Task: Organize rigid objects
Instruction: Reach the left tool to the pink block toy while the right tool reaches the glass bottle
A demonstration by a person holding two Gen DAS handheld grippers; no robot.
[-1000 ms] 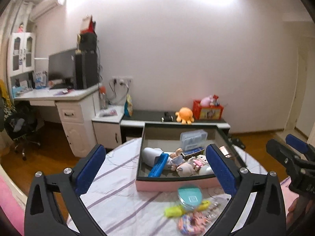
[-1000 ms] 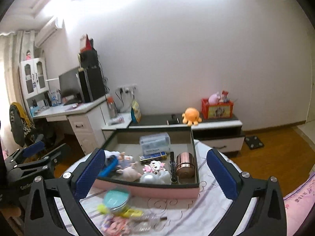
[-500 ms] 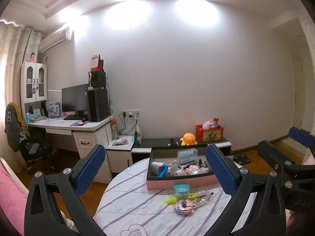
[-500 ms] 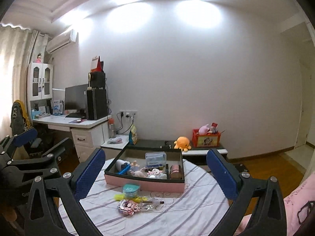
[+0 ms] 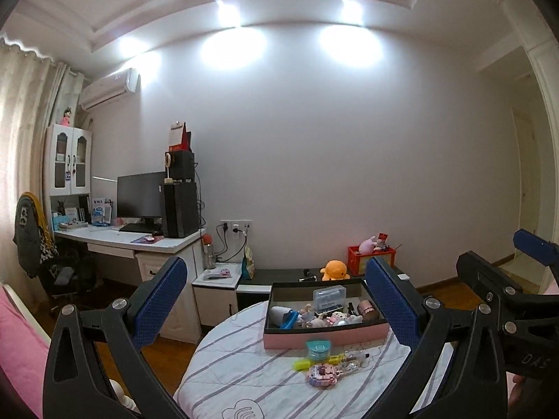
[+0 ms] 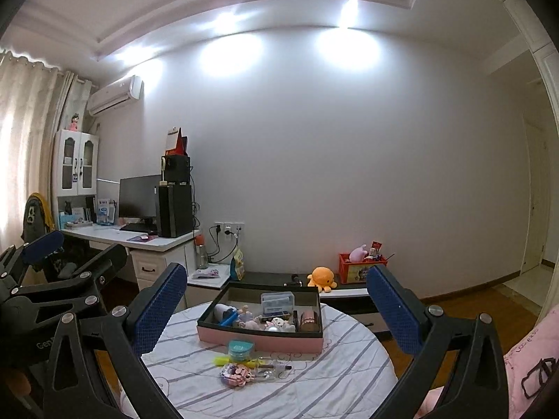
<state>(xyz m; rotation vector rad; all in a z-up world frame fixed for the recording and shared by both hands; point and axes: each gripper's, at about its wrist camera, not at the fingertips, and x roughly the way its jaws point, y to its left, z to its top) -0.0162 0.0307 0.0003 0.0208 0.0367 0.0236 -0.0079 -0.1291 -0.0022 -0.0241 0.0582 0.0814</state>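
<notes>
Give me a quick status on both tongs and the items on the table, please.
Left tongs open, empty. Right tongs open, empty. Pink box filled; teal case and small items loose in front. Nothing in the way.

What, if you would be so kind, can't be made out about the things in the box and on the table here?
- Toys in the pink box: too small to name in either view.
- Box's right end, left wrist view: hidden behind the left gripper's finger.
- Pink toy on the table: details too small.
- Clear item beside it: see-through, shape unclear.
</notes>
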